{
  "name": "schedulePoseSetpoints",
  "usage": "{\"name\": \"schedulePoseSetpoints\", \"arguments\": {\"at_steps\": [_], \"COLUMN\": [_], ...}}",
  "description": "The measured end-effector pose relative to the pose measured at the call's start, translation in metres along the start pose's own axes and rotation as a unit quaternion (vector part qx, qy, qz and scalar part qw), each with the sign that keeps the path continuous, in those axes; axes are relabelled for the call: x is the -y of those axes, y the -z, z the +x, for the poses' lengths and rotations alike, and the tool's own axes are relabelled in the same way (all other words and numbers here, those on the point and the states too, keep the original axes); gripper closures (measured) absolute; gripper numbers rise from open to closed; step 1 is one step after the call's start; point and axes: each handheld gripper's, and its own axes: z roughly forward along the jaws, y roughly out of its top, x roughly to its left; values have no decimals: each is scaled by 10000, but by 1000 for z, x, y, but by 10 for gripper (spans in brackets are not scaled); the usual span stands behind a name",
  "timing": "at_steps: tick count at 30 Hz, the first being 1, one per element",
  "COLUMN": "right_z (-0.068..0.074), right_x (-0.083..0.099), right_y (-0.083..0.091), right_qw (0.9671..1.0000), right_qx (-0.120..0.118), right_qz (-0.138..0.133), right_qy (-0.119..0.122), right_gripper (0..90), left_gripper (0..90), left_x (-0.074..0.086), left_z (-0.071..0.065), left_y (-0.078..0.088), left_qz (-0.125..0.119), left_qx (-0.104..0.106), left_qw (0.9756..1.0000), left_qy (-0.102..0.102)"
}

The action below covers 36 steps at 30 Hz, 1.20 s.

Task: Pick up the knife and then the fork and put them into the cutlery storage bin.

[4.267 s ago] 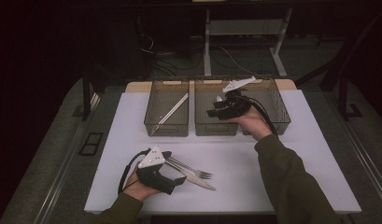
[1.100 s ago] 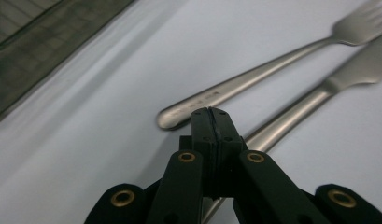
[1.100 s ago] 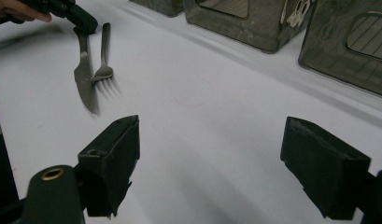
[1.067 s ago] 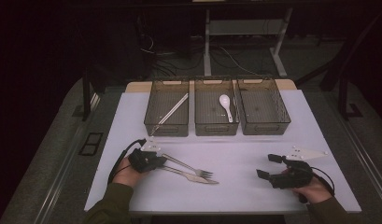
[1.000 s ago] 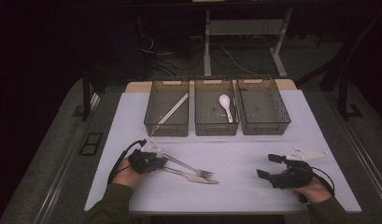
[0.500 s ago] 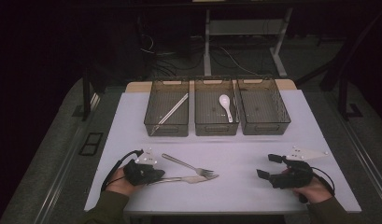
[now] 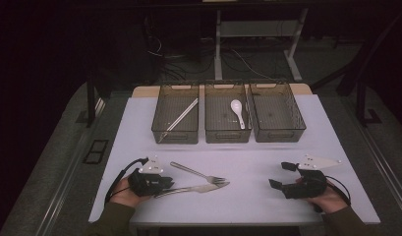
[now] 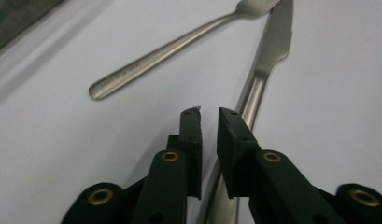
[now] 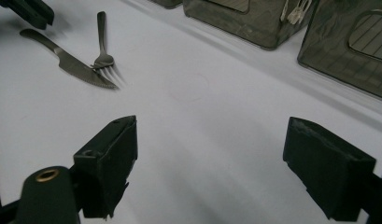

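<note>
The tabletop (image 7: 267,206) is white, with three bins along its far edge. Near the front edge lies the knife (image 7: 193,188), beside the fork (image 7: 196,172). Our left tool (image 8: 208,122) has just been opening; the knife handle sits under its slightly parted jaws, not squeezed. Our right tool (image 7: 282,176) waits wide open. Next we grab the handle.

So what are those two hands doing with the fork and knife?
A person is sorting cutlery into three bins at the table's far side. The left tongs sit low at the knife handle; they have just been opening a little, and the handle runs under them, not pinched. The fork lies beside it, its tines by the blade tip. The right tongs wait wide open, holding nothing. A white spoon already lies in the middle bin.
</note>
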Motion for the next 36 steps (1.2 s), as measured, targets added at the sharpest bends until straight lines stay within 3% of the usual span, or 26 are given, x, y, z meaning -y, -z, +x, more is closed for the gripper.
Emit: {"name": "schedulePoseSetpoints", "arguments": {"at_steps": [5,11,21,24,29,36], "right_z": [-2,-7,-6,-6,-6,-6], "right_x": [0,-1,-1,-1,-1,-1], "right_y": [-3,-7,-13,-13,-13,-12], "right_qw": [9999,9997,9996,9996,9996,9996], "right_qx": [115,227,228,228,214,207], "right_qz": [27,55,150,146,144,144], "right_qy": [47,2,95,93,106,89], "right_gripper": [118,118,118,118,118,118], "left_gripper": [641,533,609,637,669,705], "left_x": [-9,-20,-24,-23,-19,-14], "left_z": [-10,-20,-18,-18,-16,-14], "left_y": [-2,-16,-37,-39,-41,-39], "left_qz": [-184,-291,-69,-49,59,-31], "left_qx": [109,277,338,391,454,574], "left_qw": [9997,9989,9987,9987,9979,9967], "left_qy": [-77,-221,-368,-332,-455,-571]}}
